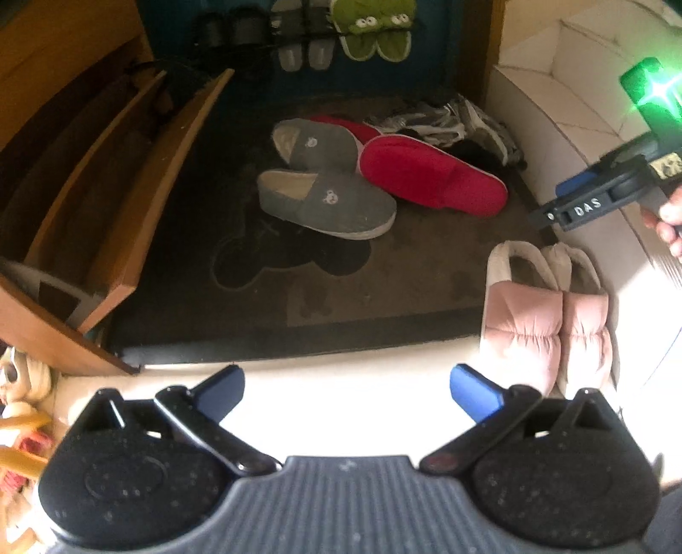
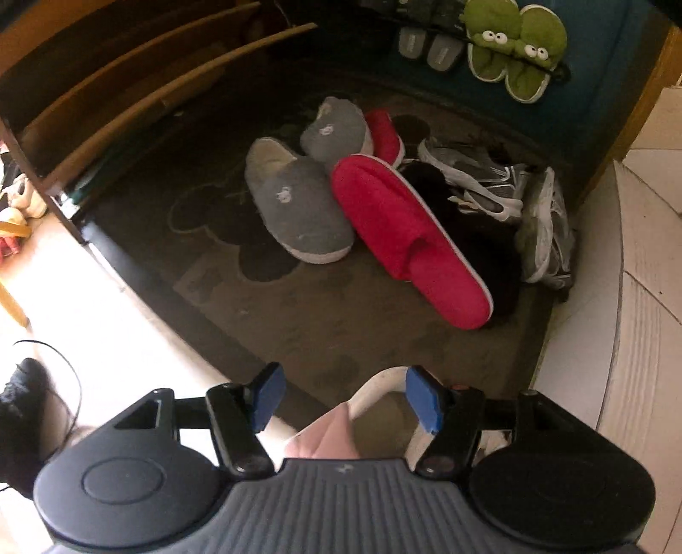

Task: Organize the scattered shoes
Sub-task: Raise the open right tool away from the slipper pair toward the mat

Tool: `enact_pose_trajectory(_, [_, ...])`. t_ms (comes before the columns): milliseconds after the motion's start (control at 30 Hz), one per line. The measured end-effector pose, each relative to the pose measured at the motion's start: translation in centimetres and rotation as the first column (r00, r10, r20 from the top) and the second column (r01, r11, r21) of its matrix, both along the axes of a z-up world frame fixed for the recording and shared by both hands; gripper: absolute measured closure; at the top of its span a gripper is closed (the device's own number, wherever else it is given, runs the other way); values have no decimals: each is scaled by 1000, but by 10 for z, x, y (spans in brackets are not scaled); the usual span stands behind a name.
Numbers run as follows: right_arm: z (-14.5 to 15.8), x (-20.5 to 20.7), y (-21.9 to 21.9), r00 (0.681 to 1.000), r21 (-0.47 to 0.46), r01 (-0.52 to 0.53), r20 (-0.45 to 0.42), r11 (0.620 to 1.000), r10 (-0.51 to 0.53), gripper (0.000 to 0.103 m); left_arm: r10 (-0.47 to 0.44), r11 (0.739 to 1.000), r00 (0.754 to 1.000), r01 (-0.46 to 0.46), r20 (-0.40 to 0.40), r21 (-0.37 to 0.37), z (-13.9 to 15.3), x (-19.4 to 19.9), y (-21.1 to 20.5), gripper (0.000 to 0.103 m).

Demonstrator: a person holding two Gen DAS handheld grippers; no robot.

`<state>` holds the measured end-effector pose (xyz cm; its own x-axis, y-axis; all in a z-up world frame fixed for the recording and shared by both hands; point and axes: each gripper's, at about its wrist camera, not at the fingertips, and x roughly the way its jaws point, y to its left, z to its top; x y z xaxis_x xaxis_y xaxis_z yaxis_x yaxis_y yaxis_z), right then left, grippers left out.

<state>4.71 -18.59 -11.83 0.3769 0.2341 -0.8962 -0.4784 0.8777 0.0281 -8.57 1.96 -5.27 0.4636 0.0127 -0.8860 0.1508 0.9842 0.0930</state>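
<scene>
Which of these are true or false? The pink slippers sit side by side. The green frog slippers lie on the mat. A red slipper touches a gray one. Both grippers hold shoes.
1. The pink slippers sit side by side: true.
2. The green frog slippers lie on the mat: false, they hang on the rack by the wall.
3. A red slipper touches a gray slipper: true.
4. Both grippers hold shoes: false, the left gripper and the right gripper are open.
</scene>
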Motion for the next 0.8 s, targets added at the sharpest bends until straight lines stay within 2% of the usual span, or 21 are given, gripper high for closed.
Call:
enact_pose_trajectory(100, [-7,15,-6,999,87,54,-6,995,-54,40,-23,1000,1000,23,-5,-11,11,10,1,0])
enact_pose_trajectory(200, [-18,28,-8,997,133,71,-12,989,-70,40,-76,996,997,75,9,40,20,23,1,0])
enact_pose_trajectory(300, [-21,33,-6,998,132,64,5,989,-65,40,-127,989,992,126,6,76,26,32,0,0])
enact_pose_trajectory(467, [-30,45,-14,994,173,110,-11,979,-110,40,-147,987,989,147,-1,58,33,43,5,0])
enact_pose_trajectory(633, [-41,50,-21,992,160,128,-25,979,-126,40,-109,993,994,108,22,51,27,53,10,0])
enact_pose_trajectory(800, [-48,53,-24,993,177,118,-19,977,-116,40,-38,999,999,39,-33,18,13,64,19,0])
